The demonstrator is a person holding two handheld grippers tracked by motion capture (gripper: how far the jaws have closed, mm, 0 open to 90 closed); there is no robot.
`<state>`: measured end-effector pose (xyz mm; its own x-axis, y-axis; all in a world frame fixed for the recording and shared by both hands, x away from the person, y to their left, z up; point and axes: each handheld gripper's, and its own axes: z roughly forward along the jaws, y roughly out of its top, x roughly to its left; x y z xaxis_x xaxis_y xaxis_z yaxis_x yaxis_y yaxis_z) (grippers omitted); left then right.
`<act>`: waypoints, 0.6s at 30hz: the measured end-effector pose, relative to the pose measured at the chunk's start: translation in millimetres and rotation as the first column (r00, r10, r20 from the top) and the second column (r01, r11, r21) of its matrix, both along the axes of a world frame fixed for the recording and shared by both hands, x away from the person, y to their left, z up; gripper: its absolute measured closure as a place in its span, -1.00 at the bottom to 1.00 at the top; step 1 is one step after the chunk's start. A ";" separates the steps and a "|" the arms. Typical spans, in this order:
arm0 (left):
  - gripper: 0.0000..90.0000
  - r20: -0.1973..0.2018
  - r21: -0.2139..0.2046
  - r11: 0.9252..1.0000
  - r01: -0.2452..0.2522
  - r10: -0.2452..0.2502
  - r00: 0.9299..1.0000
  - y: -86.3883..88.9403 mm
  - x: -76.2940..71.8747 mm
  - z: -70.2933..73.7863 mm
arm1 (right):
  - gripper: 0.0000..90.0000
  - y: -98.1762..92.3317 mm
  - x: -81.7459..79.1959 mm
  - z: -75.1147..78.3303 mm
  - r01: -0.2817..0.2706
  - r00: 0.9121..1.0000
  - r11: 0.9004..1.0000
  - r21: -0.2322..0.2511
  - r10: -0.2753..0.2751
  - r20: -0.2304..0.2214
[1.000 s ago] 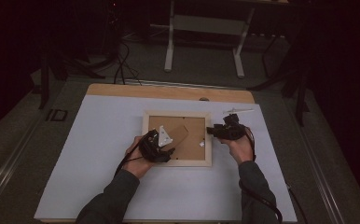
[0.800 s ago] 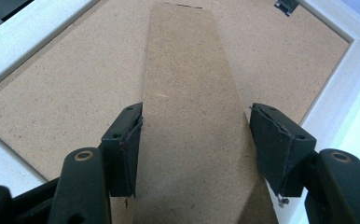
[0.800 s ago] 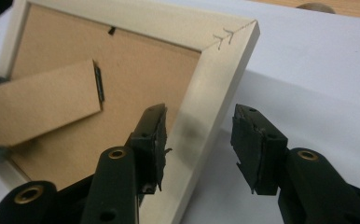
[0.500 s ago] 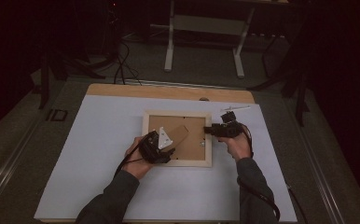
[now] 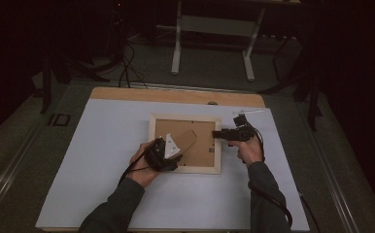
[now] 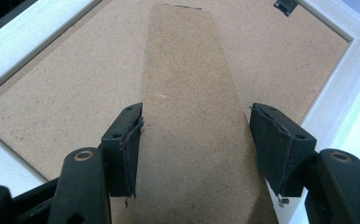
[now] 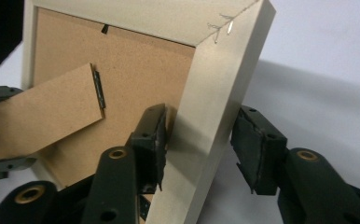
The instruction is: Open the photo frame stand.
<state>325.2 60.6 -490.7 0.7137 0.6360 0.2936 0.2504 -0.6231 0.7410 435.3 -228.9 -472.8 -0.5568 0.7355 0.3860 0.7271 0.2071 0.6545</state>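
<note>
Both tongs are straddling parts of the face-down picture frame point(image 5: 185, 143) on the white mat point(image 5: 103, 145): I'm keeping my left gripper point(image 6: 194, 140) spread around its cardboard stand point(image 6: 192, 116), whose length is running straight away from that gripper, while my right gripper point(image 7: 201, 144), having just been narrowing, is bracketing the right rail point(image 7: 206, 121).

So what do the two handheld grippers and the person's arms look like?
Both grippers, left gripper and right gripper, are black, with blocky jaws showing brass-ringed pivot holes. The left carries a grey three-cornered plate. A black cable trails along the right arm. Both sleeves are dark grey.
</note>
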 end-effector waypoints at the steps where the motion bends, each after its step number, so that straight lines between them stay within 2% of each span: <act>1: -0.12 0.006 0.004 1.000 0.000 0.000 1.000 -0.1 -0.8 -0.2 | 0.27 -2.1 0.8 0.4 0.000 1.000 1.000 0.015 0.000 -0.013; 10: -0.12 0.014 -0.002 1.000 -0.001 0.001 1.000 0.3 -1.9 -1.6 | 0.28 -2.4 -1.2 3.7 -0.007 1.000 1.000 0.005 0.007 0.003; 11: -0.12 -0.009 -0.003 1.000 -0.009 0.008 1.000 0.4 -0.1 -1.7 | 0.29 -1.9 -2.0 4.9 -0.008 1.000 1.000 -0.002 0.008 0.006; 15: -0.14 -0.018 0.000 1.000 -0.010 0.010 1.000 0.2 0.4 -0.9 | 0.29 -1.3 -2.6 5.6 -0.007 1.000 1.000 -0.005 0.007 0.013; 16: -0.14 -0.041 0.007 1.000 -0.010 0.010 0.999 0.2 2.7 1.0 | 0.29 -1.1 -2.6 5.6 -0.006 1.000 1.000 -0.006 0.006 0.014; 18: -0.15 -0.061 -0.015 1.000 -0.002 0.001 0.998 0.7 4.2 3.8 | 0.29 -0.8 -2.5 5.0 0.000 1.000 1.000 -0.002 0.000 0.014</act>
